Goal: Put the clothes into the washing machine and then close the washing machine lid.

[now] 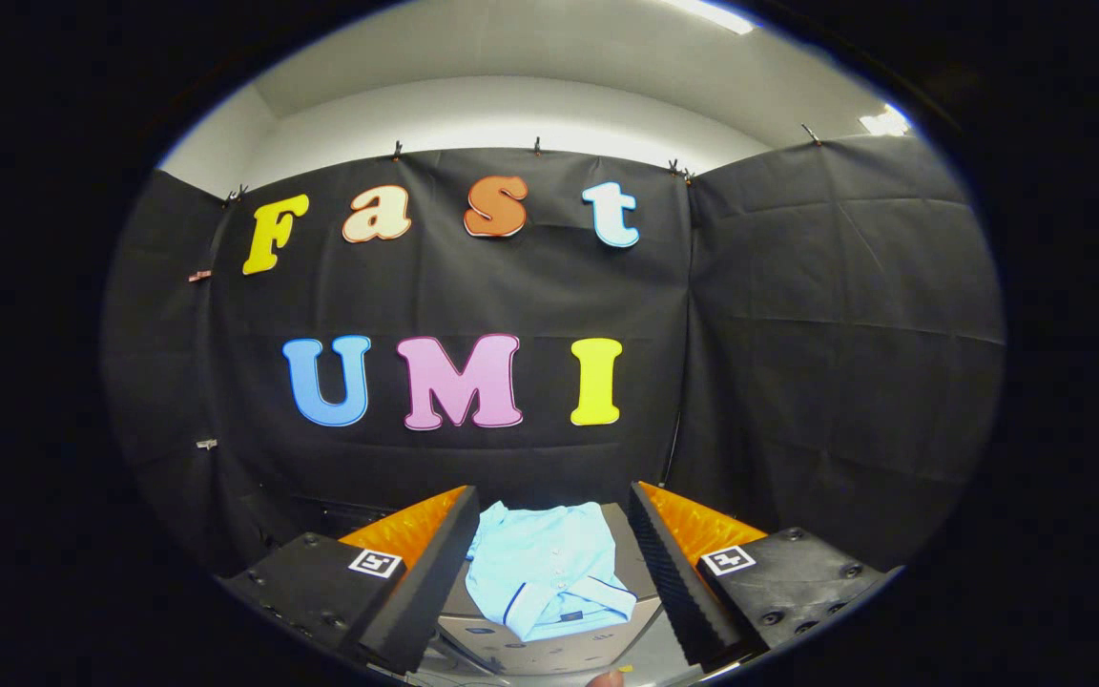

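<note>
One light blue shirt lies folded on the grey washing machine, at 12 o'clock between the fingers. Hand-held gripper is wide and holds nothing. Go down slowly, then pinch the cloth.

The light blue shirt lies between the spread fingers of the gripper, and its side edges at 9 and 3 o'clock are hidden behind their inner faces. The grey surface it lies on, with small markings too small to tell, is cut off at 6 o'clock, so what it is cannot be told. A small rounded tip at 6 o'clock is mostly cut off.
</note>
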The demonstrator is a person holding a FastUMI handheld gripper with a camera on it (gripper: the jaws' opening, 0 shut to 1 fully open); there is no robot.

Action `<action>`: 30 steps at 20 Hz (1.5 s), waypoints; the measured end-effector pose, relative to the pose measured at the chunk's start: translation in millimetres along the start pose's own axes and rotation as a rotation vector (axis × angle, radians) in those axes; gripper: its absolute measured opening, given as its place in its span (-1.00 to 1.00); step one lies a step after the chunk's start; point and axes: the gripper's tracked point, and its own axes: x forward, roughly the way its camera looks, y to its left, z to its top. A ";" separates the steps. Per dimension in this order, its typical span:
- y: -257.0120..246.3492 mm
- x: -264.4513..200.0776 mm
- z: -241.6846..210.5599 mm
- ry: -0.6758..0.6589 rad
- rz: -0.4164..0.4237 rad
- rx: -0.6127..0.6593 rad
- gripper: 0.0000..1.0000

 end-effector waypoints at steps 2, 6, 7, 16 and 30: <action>3.6 9.7 -9.9 0.044 0.010 0.002 0.96; 4.8 40.7 -40.8 0.160 0.024 -0.008 0.96; 5.2 50.9 -48.3 0.194 0.029 0.000 0.96; 1.2 151.9 -128.5 0.457 0.045 0.005 0.96; -16.8 243.4 -263.5 0.741 0.027 -0.026 0.98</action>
